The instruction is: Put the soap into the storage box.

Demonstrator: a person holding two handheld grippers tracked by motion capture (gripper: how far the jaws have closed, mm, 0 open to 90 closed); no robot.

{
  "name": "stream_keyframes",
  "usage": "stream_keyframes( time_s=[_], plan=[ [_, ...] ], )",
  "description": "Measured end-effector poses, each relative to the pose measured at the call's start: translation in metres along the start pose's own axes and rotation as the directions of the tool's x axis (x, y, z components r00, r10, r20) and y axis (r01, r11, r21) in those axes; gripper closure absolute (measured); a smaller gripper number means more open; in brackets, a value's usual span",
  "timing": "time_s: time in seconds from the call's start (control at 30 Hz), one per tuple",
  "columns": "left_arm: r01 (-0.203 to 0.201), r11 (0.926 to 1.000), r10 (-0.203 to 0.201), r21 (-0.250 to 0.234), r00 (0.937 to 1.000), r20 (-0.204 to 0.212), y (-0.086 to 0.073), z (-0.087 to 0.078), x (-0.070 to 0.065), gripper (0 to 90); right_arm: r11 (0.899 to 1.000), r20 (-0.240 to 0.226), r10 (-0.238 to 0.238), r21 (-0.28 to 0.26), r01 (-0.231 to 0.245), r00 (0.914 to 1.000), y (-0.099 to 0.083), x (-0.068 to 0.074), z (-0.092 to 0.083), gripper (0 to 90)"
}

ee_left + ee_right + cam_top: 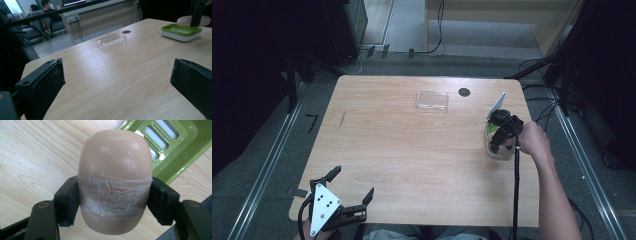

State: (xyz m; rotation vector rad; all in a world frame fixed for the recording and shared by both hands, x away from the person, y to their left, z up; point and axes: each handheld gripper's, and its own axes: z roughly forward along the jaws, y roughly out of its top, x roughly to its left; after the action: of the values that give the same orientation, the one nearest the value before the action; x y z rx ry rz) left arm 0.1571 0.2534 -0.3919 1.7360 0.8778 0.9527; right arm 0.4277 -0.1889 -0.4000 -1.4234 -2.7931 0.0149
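Right tool (pixel 113 202): its two black jaws are clamped on the bar of soap (pixel 115 180), one pad pressing each side.
Soap: a smooth, tan, rounded bar with pale scuff marks across its middle. It sits between the right tool's jaws and sticks out past their tips.
Soap dish (pixel 172 147): green with long slots, white underneath. It lies just beyond the right tool's tips and off to one side, under the far end of the soap. I cannot tell if the soap touches it.
Right hand (pixel 532 140): it grips the right tool (pixel 501 134) at the right edge of the surface (pixel 412 150), over the dish.
Left tool (pixel 347 187): its jaws stand wide apart with nothing between them. It hangs at the near left corner of the surface, well apart from the right tool.
Clear lid (pixel 111 41): a see-through plastic cover lying flat, far ahead of the left tool's jaws.
Dark round spot (pixel 126 32): on the surface, just past the clear lid.
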Motion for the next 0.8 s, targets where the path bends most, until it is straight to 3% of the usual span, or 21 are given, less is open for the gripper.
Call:
stream_keyframes(
  time_s=[0.8],
  plan=[
    [0.0,1.0,0.0,0.0,1.0,0.0,0.0,0.0,0.0,0.0,0.996,0.001,0.069,-0.048,-0.069,0.9976,0.004,-0.014,0.002,33.5]
  ],
)
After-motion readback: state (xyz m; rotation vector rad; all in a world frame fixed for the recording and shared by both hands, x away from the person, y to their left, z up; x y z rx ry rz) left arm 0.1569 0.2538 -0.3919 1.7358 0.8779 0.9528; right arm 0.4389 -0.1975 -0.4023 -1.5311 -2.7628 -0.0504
